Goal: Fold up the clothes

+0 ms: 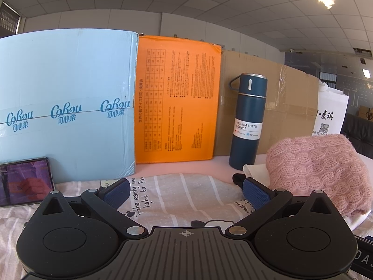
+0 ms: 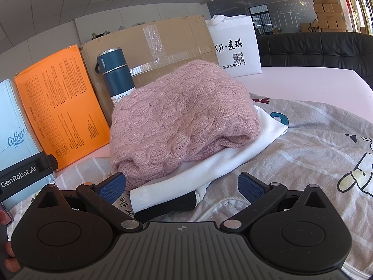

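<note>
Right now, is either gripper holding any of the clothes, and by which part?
Nothing is held. The left gripper and the right gripper are both open over the striped garment, and the pink knit sweater lies folded on a white garment.

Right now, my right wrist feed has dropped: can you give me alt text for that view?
The right gripper is open, empty, low over a striped cartoon-print garment, facing a folded pink knit sweater stacked on a folded white garment. Behind stand a blue vacuum bottle, orange box, cardboard box and white bag.
</note>
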`<state>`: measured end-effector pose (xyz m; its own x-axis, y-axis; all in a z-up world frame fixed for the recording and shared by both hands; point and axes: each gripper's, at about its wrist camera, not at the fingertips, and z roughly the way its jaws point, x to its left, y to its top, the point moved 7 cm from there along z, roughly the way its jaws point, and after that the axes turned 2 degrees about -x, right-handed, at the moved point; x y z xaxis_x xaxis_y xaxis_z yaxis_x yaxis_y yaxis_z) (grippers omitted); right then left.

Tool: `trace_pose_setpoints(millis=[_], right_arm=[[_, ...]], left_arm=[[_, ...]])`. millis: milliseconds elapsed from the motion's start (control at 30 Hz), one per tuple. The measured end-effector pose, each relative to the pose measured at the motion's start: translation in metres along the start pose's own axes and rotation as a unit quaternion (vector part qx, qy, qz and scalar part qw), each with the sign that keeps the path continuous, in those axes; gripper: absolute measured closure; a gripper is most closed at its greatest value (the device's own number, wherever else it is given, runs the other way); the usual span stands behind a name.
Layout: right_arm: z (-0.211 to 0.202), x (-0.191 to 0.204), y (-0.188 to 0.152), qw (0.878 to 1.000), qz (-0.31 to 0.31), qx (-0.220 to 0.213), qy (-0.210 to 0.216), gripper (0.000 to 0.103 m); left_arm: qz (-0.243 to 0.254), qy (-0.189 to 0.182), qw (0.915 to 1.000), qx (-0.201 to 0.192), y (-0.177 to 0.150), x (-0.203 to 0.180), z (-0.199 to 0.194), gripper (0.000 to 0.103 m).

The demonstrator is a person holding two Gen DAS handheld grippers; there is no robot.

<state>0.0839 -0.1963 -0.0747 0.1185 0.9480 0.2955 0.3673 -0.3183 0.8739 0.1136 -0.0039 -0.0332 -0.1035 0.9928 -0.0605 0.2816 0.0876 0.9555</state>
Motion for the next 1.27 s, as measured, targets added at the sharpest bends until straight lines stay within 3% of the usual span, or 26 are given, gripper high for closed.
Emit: trace_pose_setpoints(millis=[1267], right_arm=[[0.0005,0.001,-0.0005,1.0,-0.001,0.001,0.001,0.0]], left_arm=[[0.001,0.003,1.0,0.005,-0.0011,0.0007,0.0011,0.0]])
